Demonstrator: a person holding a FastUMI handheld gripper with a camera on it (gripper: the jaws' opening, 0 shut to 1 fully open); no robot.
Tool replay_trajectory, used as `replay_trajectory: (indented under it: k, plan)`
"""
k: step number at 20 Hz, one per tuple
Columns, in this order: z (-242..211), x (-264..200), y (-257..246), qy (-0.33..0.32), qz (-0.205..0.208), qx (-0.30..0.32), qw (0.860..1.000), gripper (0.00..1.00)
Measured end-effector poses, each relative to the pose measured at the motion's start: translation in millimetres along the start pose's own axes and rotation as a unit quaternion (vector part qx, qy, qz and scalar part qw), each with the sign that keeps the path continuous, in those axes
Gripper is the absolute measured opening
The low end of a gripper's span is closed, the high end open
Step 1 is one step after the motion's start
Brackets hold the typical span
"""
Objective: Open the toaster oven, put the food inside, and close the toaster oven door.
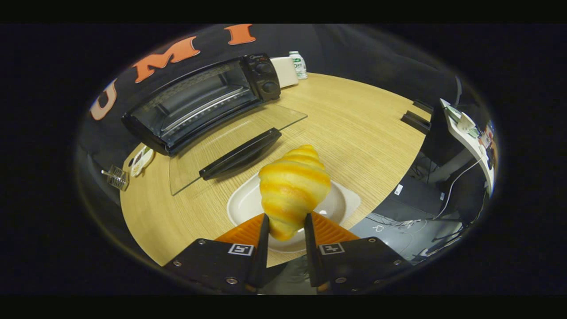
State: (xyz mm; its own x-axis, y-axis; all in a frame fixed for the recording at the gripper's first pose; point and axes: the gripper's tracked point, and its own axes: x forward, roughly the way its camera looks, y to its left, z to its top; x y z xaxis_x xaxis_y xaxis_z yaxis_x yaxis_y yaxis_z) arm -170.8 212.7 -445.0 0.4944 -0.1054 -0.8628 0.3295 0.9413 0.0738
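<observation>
The gripper [286, 226] is closed on the croissant [294, 188]: both fingers press against the lower, narrow end of the pastry, one on each side, and the croissant stands up and forward from between them. The croissant is glossy, golden-yellow with paler bands, and its upper tip leans toward the toaster oven. Directly below and behind it lies a white oval dish [343, 204] on the wooden bench [363, 133], close to the near edge; whether the croissant's lower end touches the dish cannot be determined. Beyond the dish, the toaster oven [203, 99] sits at the far left part of the bench, against the booth wall. Its glass door [234, 146] is fully lowered and lies flat toward the dish, with the black door handle [241, 153] at its leading edge, just ahead of the croissant. The oven cavity is exposed and a wire rack [201, 110] is visible inside. Two black control knobs [266, 77] sit on the panel at the right end of the oven. Just beside that end stands a cream-coloured box [285, 71], and next to it a small bottle [299, 64] at the far edge of the bench. At the left edge of the bench lie a small wire item [116, 177] and a small printed packet [141, 160].
</observation>
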Motion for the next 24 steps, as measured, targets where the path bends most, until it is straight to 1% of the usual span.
replay_trajectory:
  k: [2, 5, 8, 12, 15, 16, 20, 24]
  plan:
    - [16.0, -10.1, 8.5, -0.014, 0.028, 0.042, 0.999, 0.39]
    - [40.1, -26.9, 18.0, -0.031, 0.064, 0.073, 0.995, 0.39]
    - [59.7, -36.7, 36.8, -0.040, 0.109, 0.101, 0.988, 0.39]
    - [84.2, -40.5, 69.7, -0.051, 0.169, 0.105, 0.979, 0.39]
    - [104.7, -41.6, 102.3, -0.060, 0.223, 0.109, 0.967, 0.39]
    - [111.4, -41.0, 112.0, -0.064, 0.235, 0.111, 0.963, 0.39]
    - [137.1, -32.5, 144.3, -0.070, 0.278, 0.123, 0.950, 0.39]
    - [153.4, -11.8, 169.9, -0.060, 0.301, 0.138, 0.942, 0.39]
